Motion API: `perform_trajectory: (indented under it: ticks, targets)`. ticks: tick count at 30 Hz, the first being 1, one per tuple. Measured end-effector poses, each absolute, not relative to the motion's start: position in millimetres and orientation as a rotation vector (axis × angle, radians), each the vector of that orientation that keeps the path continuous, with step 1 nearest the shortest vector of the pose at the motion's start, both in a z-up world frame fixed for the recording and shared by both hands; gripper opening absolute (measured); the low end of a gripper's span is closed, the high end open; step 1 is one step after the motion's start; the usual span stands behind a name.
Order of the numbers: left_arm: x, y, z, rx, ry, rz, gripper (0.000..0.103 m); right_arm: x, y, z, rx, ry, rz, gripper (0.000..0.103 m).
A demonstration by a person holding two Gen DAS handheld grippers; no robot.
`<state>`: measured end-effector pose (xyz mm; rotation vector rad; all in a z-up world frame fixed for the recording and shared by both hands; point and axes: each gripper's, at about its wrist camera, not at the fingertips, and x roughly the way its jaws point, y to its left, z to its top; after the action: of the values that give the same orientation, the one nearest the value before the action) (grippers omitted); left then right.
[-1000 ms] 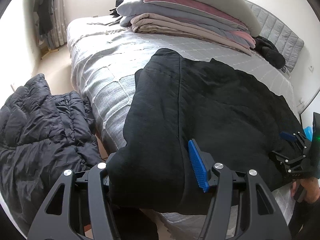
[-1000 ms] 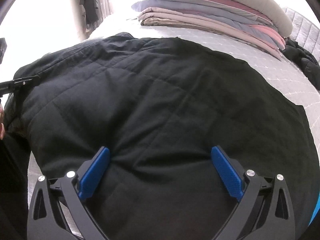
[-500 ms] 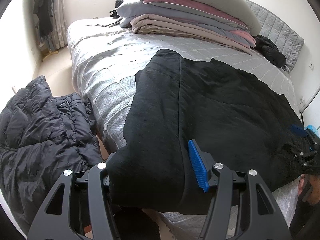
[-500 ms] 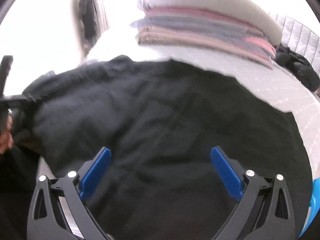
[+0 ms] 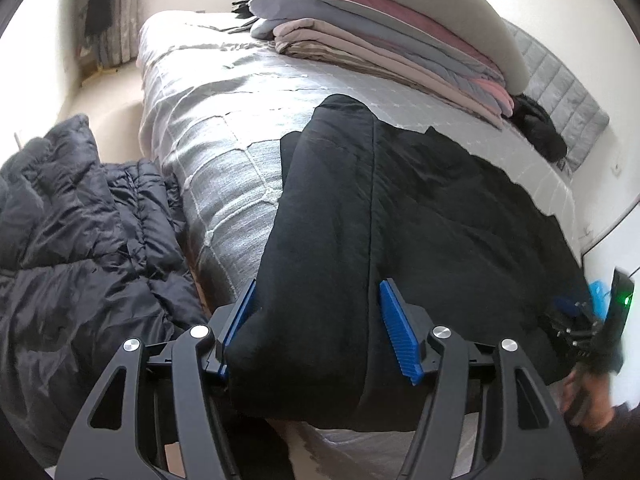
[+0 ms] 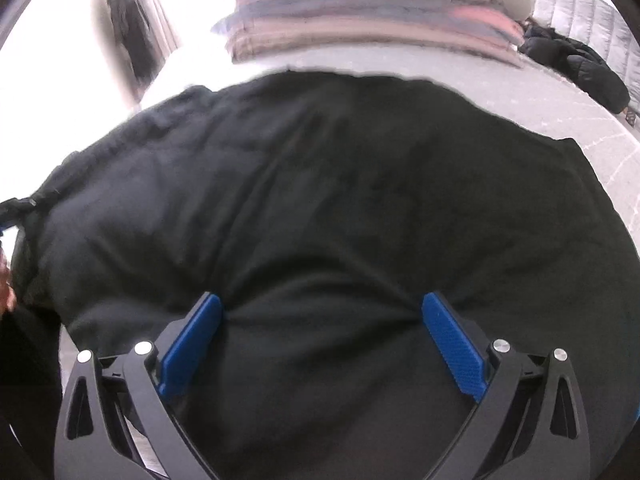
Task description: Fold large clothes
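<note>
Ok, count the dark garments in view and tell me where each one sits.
3. The black coat lies spread on the bed; a dark puffer jacket is heaped beside the bed; a dark bundle sits near the headboard. More may hang blurred by the far wall.

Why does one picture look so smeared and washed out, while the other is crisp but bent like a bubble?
Right wrist view: motion blur smears the stacked bedding, and window light bleaches the upper left to white. Left wrist view: mostly sharp, but the fisheye lens curves the bed; only the right tool at the edge blurs. The black coat shows little detail in either.
</note>
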<state>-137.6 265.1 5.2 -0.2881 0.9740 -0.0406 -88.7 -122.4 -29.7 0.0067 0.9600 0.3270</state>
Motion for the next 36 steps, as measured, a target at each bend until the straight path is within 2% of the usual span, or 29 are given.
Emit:
perform_trajectory:
  ticks: [6,11,13,14,16,18,22,23,25,26,27,30,33,36]
  targets:
    - [-134.7,280.3,-0.5,-0.434,0.989,-0.101,0.059,-98.4,-126.9,-10.2,0.065,0.881,0.371,0.097]
    - [-134.1,302.0,-11.7,-0.615,0.998,-0.140,0.059,-96.9,-131.8,-15.3,0.125,0.902,0.377,0.097]
    - [-134.0,304.0,-15.1,-0.637,0.998,-0.149,0.045,-99.0,-131.9,-10.2,0.127,0.876,0.383,0.097]
    - [-133.8,304.0,-17.5,-0.644,1.004,-0.161,0.033,-99.6,-132.3,-7.1,0.126,0.859,0.385,0.097]
    - [-134.2,303.6,-19.4,-0.645,1.004,-0.165,0.024,-104.8,-132.5,0.7,0.118,0.812,0.386,0.097]
    - [-134.8,303.1,-20.0,-0.651,0.997,-0.173,0.020,-109.7,-131.7,5.1,0.105,0.781,0.382,0.097]
    - [-134.9,308.2,-22.6,-0.685,0.996,-0.185,0.018,-112.1,-131.1,9.0,0.092,0.757,0.377,0.097]
    - [-135.0,308.8,-23.4,-0.691,1.000,-0.189,0.020,-111.3,-131.1,9.5,0.091,0.756,0.378,0.097]
    - [-134.5,312.3,-27.2,-0.709,1.022,-0.183,0.031,-111.2,-132.0,10.9,0.093,0.747,0.380,0.097]
    - [-133.0,315.3,-32.2,-0.736,1.055,-0.175,0.046,-113.2,-132.8,14.2,0.096,0.726,0.381,0.097]
    - [-132.2,319.1,-36.7,-0.761,1.083,-0.150,0.056,-114.8,-133.0,16.9,0.097,0.708,0.382,0.097]
    - [-130.7,322.1,-41.2,-0.792,1.098,-0.148,0.060,-122.5,-131.1,27.3,0.076,0.635,0.382,0.097]
    - [-126.3,315.8,-43.0,-0.766,1.120,-0.147,0.067,-121.0,-120.3,22.4,0.025,0.662,0.394,0.097]
    - [-123.5,305.8,-39.3,-0.703,1.105,-0.151,0.065,-101.6,-93.0,-21.1,-0.143,0.882,0.337,0.097]
